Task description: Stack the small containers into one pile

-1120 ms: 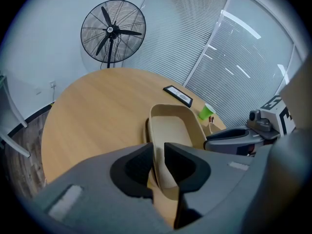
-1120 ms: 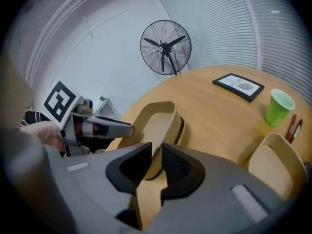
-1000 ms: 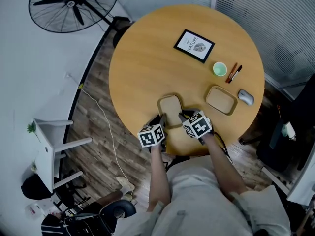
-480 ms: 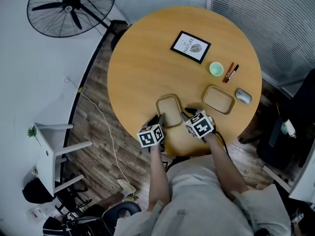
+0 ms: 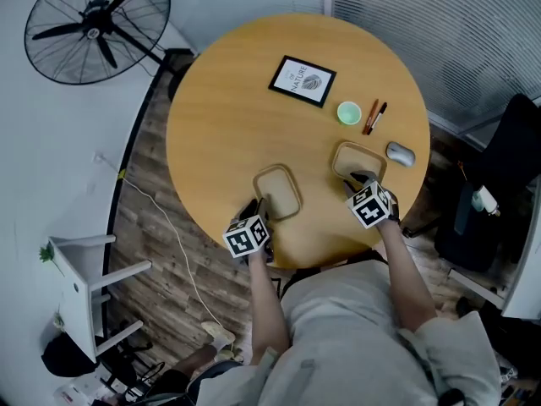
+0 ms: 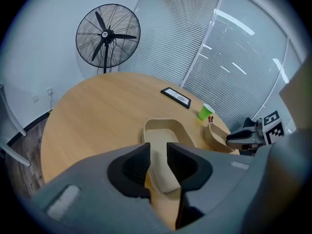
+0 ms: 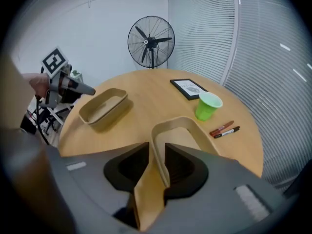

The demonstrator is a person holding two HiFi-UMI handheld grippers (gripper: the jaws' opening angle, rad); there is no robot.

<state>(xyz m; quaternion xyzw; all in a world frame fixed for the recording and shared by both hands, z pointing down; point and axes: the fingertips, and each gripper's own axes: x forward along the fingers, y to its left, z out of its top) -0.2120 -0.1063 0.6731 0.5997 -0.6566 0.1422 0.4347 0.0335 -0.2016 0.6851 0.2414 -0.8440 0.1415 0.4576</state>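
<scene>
Tan left container (image 5: 276, 191), right container (image 5: 355, 161) near table (image 5: 228, 117) edge.

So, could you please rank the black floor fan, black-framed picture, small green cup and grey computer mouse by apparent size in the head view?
1. Black floor fan
2. Black-framed picture
3. Grey computer mouse and small green cup look alike; not ranked.

We see a round table of light wood (image 5: 228, 117). Near its edge on our side lie two shallow trays with rounded corners, well apart: the left tan container (image 5: 277, 192) and the right tan container (image 5: 356, 161). Farther back we find a black-framed picture (image 5: 302, 80), an upright pale green cup (image 5: 349, 112), a red marker (image 5: 369, 115) just beside a black marker (image 5: 378, 117), and a grey computer mouse (image 5: 400, 153) near the right tan container.
</scene>
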